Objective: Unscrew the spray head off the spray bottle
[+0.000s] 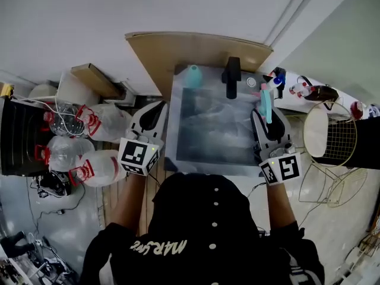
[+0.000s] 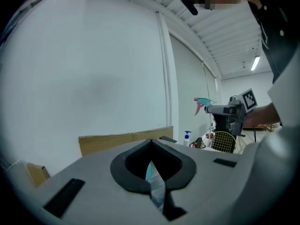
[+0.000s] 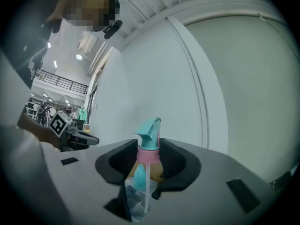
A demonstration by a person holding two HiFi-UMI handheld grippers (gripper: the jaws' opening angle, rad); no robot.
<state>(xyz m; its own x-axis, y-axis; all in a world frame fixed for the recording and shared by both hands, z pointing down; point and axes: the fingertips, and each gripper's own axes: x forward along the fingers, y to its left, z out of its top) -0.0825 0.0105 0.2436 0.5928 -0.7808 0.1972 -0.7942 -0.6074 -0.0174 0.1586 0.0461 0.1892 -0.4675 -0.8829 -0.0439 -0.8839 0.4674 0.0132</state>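
The right gripper (image 3: 149, 150) is clamped on the spray head (image 3: 150, 131). In the right gripper view its two black jaws press on the pink collar (image 3: 148, 155) from either side. The teal nozzle stands upright above the jaws, and the thin white dip tube (image 3: 146, 191) hangs straight down below them. The spray head is off the bottle and held in the air.

In the head view it shows at the gripper's tips, over the right part of the grey tray (image 1: 208, 147). The teal spray bottle (image 1: 193, 76) stands on its own at the far edge of that tray, well apart from the spray head. A black upright object (image 1: 231, 76) is to its right; what it is cannot be made out. In the right gripper view the bottle's tapered top appears low between the jaws, behind the dip tube.

The left gripper (image 2: 151, 142) is closed and empty: in the left gripper view its jaws meet at the tips with nothing between them. In the head view it is held over the tray's left edge, level with the right gripper and well apart from it.

The tray lies on a wooden tabletop (image 1: 196, 46) against a pale wall. Clear plastic jugs with red handles (image 1: 95, 166) and a cardboard box (image 1: 95, 79) sit to the left of it. To the right is a gold wire basket (image 1: 330, 136), and small bottles (image 1: 274, 79) stand near the tray's far right corner.
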